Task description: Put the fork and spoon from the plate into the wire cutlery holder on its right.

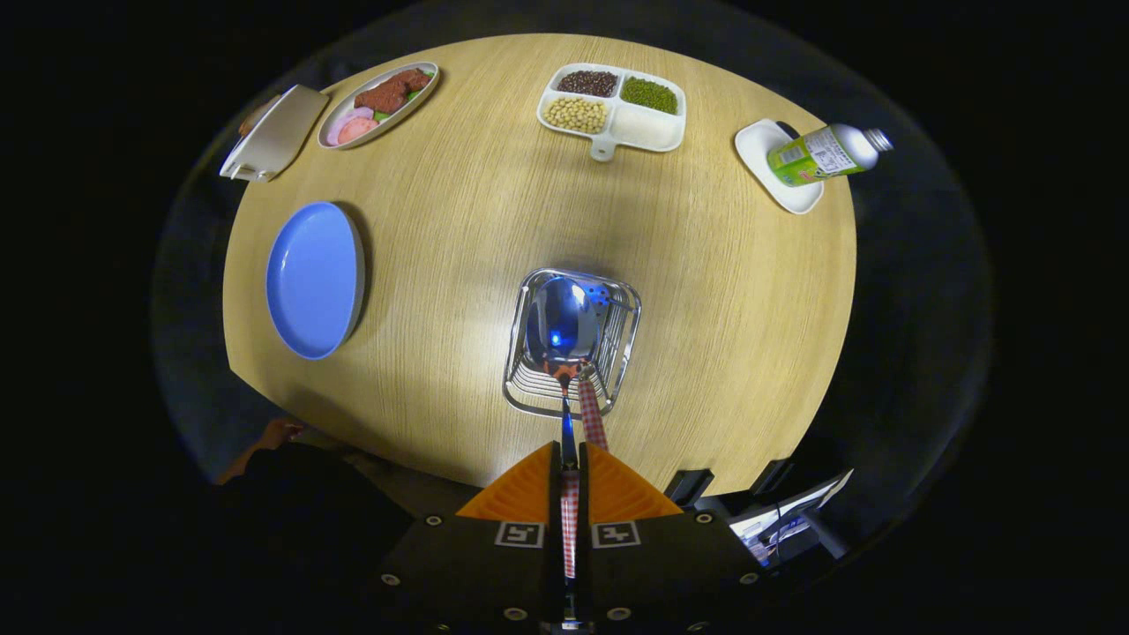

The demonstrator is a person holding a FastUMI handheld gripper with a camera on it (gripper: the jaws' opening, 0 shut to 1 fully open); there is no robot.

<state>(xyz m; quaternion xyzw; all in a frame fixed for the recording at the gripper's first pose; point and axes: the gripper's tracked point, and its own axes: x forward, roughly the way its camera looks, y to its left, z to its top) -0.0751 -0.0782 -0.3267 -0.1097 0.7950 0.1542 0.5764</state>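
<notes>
Spoon point(563, 328) hangs bowl-down over the wire cutlery holder point(617, 353), my gripper point(570, 459) fingers pinching its checkered handle. Light, stiff, probably slippery metal; this handle grip suits it. Blue plate point(313, 278) sits bare.

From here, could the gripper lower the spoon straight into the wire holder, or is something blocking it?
Probably yes. The gripper is shut on the spoon, whose bowl hangs over the open top of the wire holder. Another red-checked handle already leans inside, but the rest of the opening looks free.

Gripper point(570, 463) pointing down, orange fingers point(529, 489) pressed together, clamping a checked handle, bowl hanging just ahead
</notes>
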